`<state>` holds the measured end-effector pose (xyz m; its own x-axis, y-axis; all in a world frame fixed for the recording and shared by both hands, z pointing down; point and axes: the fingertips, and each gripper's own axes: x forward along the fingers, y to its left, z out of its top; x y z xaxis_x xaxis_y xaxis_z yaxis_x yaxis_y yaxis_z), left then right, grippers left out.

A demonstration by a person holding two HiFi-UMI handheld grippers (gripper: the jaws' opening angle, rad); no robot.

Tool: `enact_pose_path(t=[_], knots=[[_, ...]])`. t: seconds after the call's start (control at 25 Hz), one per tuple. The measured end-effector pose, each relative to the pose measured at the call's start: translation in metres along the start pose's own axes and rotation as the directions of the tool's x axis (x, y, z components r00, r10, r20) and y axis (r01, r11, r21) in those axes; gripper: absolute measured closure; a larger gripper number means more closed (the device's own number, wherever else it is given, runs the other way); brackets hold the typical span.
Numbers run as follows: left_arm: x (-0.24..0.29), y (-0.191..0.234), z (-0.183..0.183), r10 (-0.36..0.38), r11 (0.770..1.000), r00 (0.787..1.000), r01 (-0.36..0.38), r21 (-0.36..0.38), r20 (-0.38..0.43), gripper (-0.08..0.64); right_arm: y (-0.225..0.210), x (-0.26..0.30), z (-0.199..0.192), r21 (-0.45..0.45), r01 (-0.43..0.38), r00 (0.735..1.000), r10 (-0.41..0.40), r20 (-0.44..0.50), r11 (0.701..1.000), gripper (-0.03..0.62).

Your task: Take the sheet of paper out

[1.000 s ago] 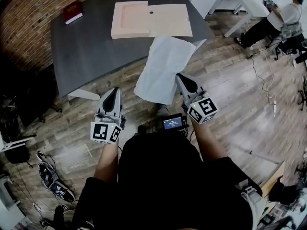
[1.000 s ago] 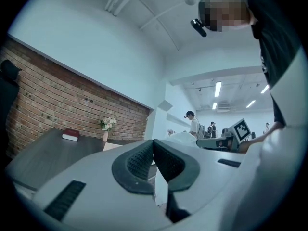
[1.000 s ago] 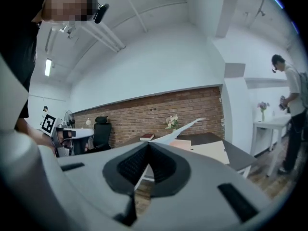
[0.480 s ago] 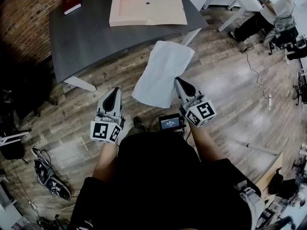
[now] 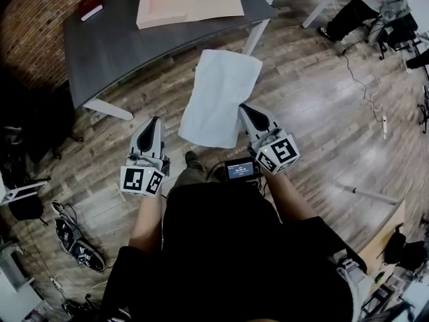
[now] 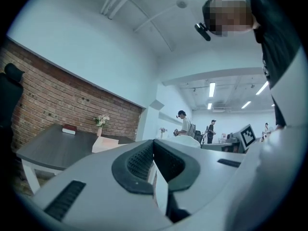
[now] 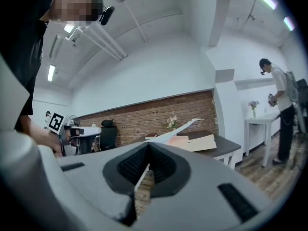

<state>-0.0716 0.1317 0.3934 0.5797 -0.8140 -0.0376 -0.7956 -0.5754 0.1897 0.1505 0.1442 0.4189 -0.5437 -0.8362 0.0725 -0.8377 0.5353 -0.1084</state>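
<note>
Wood-plank floor (image 5: 322, 113) fills most of the head view, with a dark grey table (image 5: 114, 52) at the top. An open beige box (image 5: 191, 2) lies along the table's far edge and a red book (image 5: 90, 5) sits at its far left corner. The sheet of paper (image 5: 218, 96) is off the table entirely. It hangs over the floor just off the table's near right corner. My right gripper (image 5: 247, 113) holds it at its near right edge. My left gripper (image 5: 154, 123) is level beside it, apart from the sheet.

Left gripper view: my fingers appear closed together with nothing between them, though the angle is poor. Beyond them are a brick wall (image 6: 57, 95) and the table.

Right gripper view: my fingers are clamped on the sheet's edge, and the paper runs out from them toward the table and box.
</note>
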Motion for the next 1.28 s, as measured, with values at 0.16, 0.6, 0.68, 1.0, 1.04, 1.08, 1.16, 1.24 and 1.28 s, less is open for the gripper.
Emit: enact_pose_path(t=[0.16, 0.6, 0.68, 1.0, 1.04, 1.08, 1.16, 1.24, 1.28], knots=[[-0.010, -0.040, -0.005, 0.007, 1.000, 1.000, -0.007, 0.005, -0.008, 0.565, -0.006, -0.041, -0.015, 0.017, -0.006, 1.000, 0.007, -0.010, 1.000, 0.591], [-0.047, -0.079, -0.028, 0.059, 0.998, 0.996, -0.057, 0.039, -0.067, 0.565, 0.004, -0.069, -0.031, -0.004, -0.056, 0.998, 0.056, 0.003, 0.998, 0.590], [-0.052, -0.074, -0.036, 0.064, 0.998, 0.996, -0.062, 0.028, -0.070, 0.565, 0.009, -0.068, -0.038, 0.001, -0.049, 0.999, 0.049, -0.009, 0.999, 0.591], [-0.050, -0.062, -0.032, 0.016, 0.999, 0.998, -0.018, -0.037, -0.054, 0.565, 0.013, -0.070, -0.032, -0.007, 0.006, 1.000, -0.006, -0.016, 1.000, 0.591], [-0.050, -0.062, -0.028, 0.006, 0.999, 0.999, -0.008, -0.034, -0.049, 0.565, 0.014, -0.071, -0.030, -0.007, 0.012, 1.000, -0.012, -0.016, 1.000, 0.589], [-0.051, -0.062, -0.024, -0.002, 1.000, 0.999, 0.001, -0.029, -0.044, 0.565, 0.015, -0.070, -0.029, -0.007, 0.015, 1.000, -0.015, -0.016, 1.000, 0.591], [-0.055, -0.058, -0.018, -0.012, 1.000, 0.999, 0.011, -0.016, -0.038, 0.565, 0.019, -0.066, -0.026, -0.008, 0.017, 1.000, -0.018, -0.020, 1.000, 0.591], [-0.061, -0.050, -0.015, -0.013, 1.000, 0.999, 0.013, -0.007, -0.040, 0.565, 0.025, -0.058, -0.024, -0.012, 0.021, 1.000, -0.021, -0.022, 1.000, 0.591], [-0.064, -0.046, -0.015, -0.010, 1.000, 0.999, 0.010, -0.010, -0.041, 0.565, 0.028, -0.055, -0.023, -0.014, 0.021, 1.000, -0.022, -0.022, 1.000, 0.591]])
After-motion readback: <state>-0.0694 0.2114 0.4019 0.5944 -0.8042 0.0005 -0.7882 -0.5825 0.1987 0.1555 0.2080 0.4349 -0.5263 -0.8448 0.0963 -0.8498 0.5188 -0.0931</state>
